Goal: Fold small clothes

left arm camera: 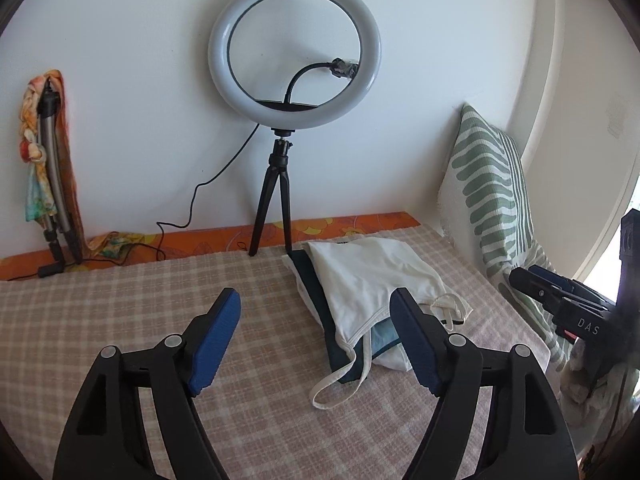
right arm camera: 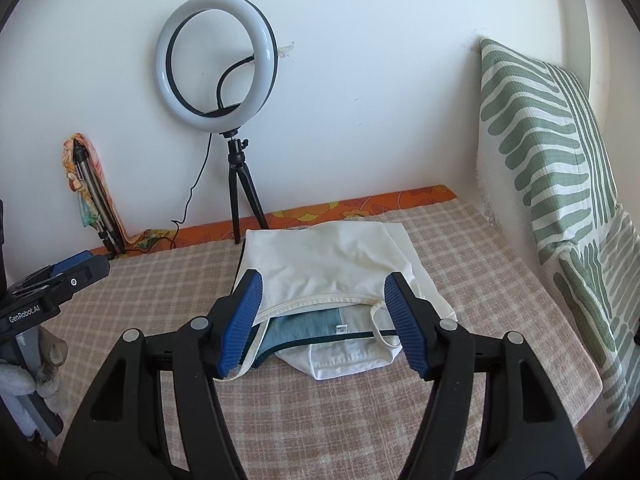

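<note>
A folded white top with thin straps [left arm camera: 368, 280] lies on a small stack of folded clothes on the checked bed cover [left arm camera: 120, 300]; a blue-and-dark garment [right arm camera: 304, 330] and a white one [right arm camera: 348, 362] show under it. My left gripper [left arm camera: 316, 312] is open and empty, just left of and in front of the stack. My right gripper [right arm camera: 322, 300] is open, its blue pads [right arm camera: 240, 320] either side of the stack's near edge, holding nothing. The right gripper also shows in the left wrist view [left arm camera: 560, 300], the left one in the right wrist view [right arm camera: 68, 276].
A ring light on a black tripod [left arm camera: 294, 60] stands at the wall behind the stack, its cable trailing left. A folded tripod wrapped in bright cloth [left arm camera: 48, 160] leans at the far left. A green-striped pillow [right arm camera: 552, 168] stands along the right side.
</note>
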A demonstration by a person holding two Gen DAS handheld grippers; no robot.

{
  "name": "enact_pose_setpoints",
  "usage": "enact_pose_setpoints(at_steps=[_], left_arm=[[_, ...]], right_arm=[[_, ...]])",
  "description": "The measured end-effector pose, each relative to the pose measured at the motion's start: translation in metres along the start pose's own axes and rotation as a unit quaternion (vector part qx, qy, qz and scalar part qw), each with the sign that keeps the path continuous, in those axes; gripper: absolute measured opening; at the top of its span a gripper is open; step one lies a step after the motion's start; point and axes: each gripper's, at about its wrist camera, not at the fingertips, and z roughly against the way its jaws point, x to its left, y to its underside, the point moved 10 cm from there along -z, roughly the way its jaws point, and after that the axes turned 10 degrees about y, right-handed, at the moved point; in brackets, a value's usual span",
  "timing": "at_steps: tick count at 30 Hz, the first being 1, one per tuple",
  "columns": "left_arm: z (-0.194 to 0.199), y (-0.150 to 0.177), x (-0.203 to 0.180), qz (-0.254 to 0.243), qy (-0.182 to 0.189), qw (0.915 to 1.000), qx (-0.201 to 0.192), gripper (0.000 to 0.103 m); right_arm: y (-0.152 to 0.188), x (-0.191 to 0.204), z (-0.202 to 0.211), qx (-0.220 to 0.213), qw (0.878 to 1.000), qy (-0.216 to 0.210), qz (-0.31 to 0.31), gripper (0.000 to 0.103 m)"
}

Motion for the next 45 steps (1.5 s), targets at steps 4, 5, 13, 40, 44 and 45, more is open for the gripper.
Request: enact_pose_setpoints(at_steps=[4, 5, 13, 40, 44, 45], left_arm=[[0.025, 0.017, 0.005, 0.002, 0.005, 1.0000, 0.000, 0.078], [0.031, 0.023, 0.006, 0.001, 0.007, 1.0000, 0.001, 0.078], [0.070, 0.065, 0.015, -0.017, 0.006, 0.9998, 0.002, 0.080], [0.097, 0.090, 0.009, -0.138, -0.149, 0.9790, -0.019, 0.103], [0.095, 0.093, 0.003, -0.142, -0.136, 0.9804, -0.012, 0.103], [0.096, 0.093, 0.003, -0.141, -0.133, 0.9810, -0.013, 0.103]], right_arm=[[0.013, -0.001, 0.021, -0.006, 1.000, -0.012, -0.026, 0.068], [0.017, -0.003, 0.026, -0.007, 0.999, -0.014, -0.036, 0.068], [0.045, -0.018, 0.069, -0.023, 0.996, -0.003, -0.082, 0.071], [0.075, 0.031, 0.077, -0.065, 0.997, 0.031, -0.002, 0.103], [0.077, 0.033, 0.075, -0.059, 0.998, 0.026, -0.006, 0.103], [0.078, 0.033, 0.074, -0.059, 0.998, 0.025, -0.006, 0.103]])
